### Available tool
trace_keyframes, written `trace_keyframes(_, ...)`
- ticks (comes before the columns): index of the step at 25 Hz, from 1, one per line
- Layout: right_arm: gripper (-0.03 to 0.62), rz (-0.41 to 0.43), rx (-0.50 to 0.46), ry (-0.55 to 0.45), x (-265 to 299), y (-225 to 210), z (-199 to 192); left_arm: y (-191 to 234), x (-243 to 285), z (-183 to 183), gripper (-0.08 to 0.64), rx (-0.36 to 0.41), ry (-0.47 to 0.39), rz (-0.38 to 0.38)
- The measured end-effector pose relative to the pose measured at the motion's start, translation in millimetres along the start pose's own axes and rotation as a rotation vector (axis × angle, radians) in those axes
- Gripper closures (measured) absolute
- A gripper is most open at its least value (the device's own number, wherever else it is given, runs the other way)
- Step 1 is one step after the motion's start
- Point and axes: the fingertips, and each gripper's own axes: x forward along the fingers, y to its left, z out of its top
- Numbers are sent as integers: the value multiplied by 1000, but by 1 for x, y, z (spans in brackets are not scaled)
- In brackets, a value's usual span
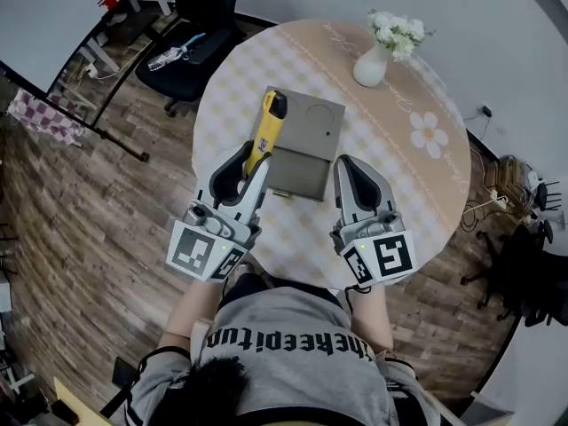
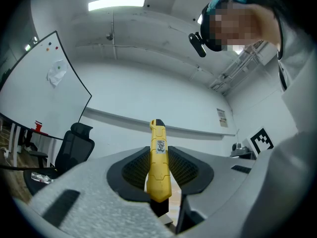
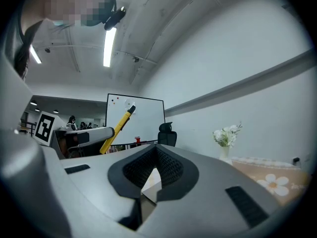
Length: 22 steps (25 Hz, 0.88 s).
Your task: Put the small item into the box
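A yellow utility knife (image 1: 267,124) with a black tip is clamped between the jaws of my left gripper (image 1: 248,162) and sticks out over the left edge of the grey box (image 1: 311,118). The box lies open in the middle of the round table (image 1: 426,176). In the left gripper view the knife (image 2: 159,167) stands straight up between the pads, raised off the table. My right gripper (image 1: 351,174) hovers at the box's near right corner with its jaws together and nothing in them. The right gripper view shows the knife (image 3: 117,124) off to the left.
A white vase of flowers (image 1: 374,62) stands at the table's far right. A black office chair (image 1: 200,43) sits beyond the table's far left edge, beside a whiteboard (image 1: 53,16). Cables (image 1: 497,198) lie on the floor at right.
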Motion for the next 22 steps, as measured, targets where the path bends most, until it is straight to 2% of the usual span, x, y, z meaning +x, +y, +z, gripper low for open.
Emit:
trace_keyframes(12,586,47,57,64,14,-17,-33,3,9,-35,437,3,92,45)
trace_keyframes(22,586,54,107,106,19,-27,-60,4,11,-70,437,6,193,45)
